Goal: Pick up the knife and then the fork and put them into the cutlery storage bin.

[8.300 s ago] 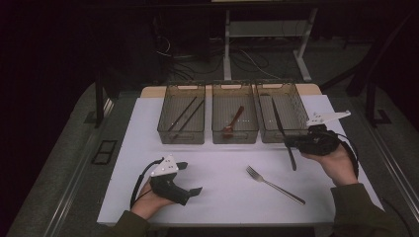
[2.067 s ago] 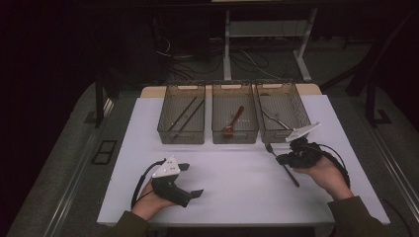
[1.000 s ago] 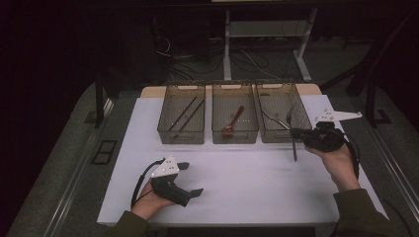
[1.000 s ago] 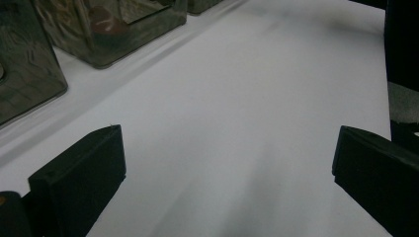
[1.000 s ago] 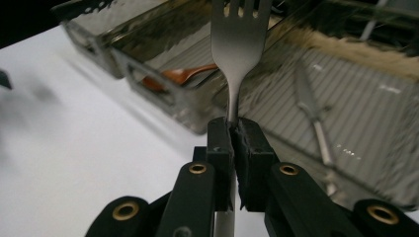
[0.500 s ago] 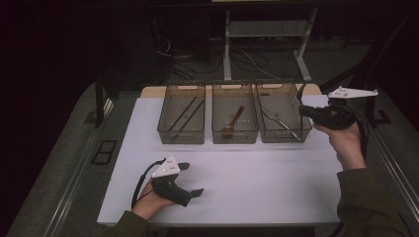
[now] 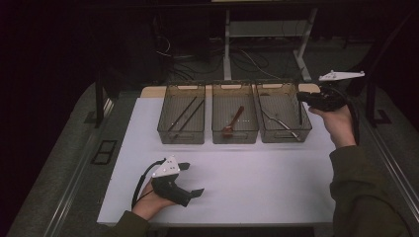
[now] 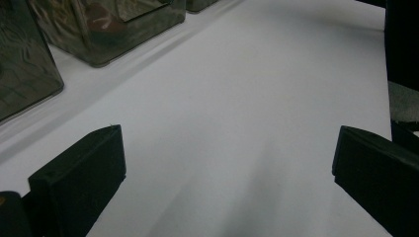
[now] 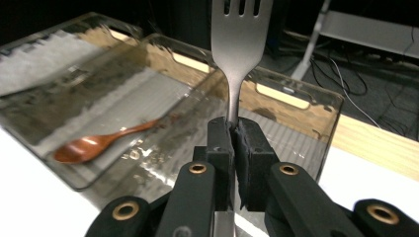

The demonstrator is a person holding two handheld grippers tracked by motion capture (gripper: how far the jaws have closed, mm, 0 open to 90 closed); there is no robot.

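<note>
Sorting cutlery into bins. Right gripper (image 9: 231,132), jaws pinched on a fork (image 9: 238,44) at its neck, holds it above the right bin (image 7: 283,129), at that bin's right edge; a utensil (image 7: 279,122) already lies inside. Left gripper (image 7: 190,180) rests on the sheet (image 7: 257,182) well in front of that bin, jaws spread and empty. Step in hand: carrying the fork to its bin. The next move likely calls for lowering it inside, then releasing.
</note>
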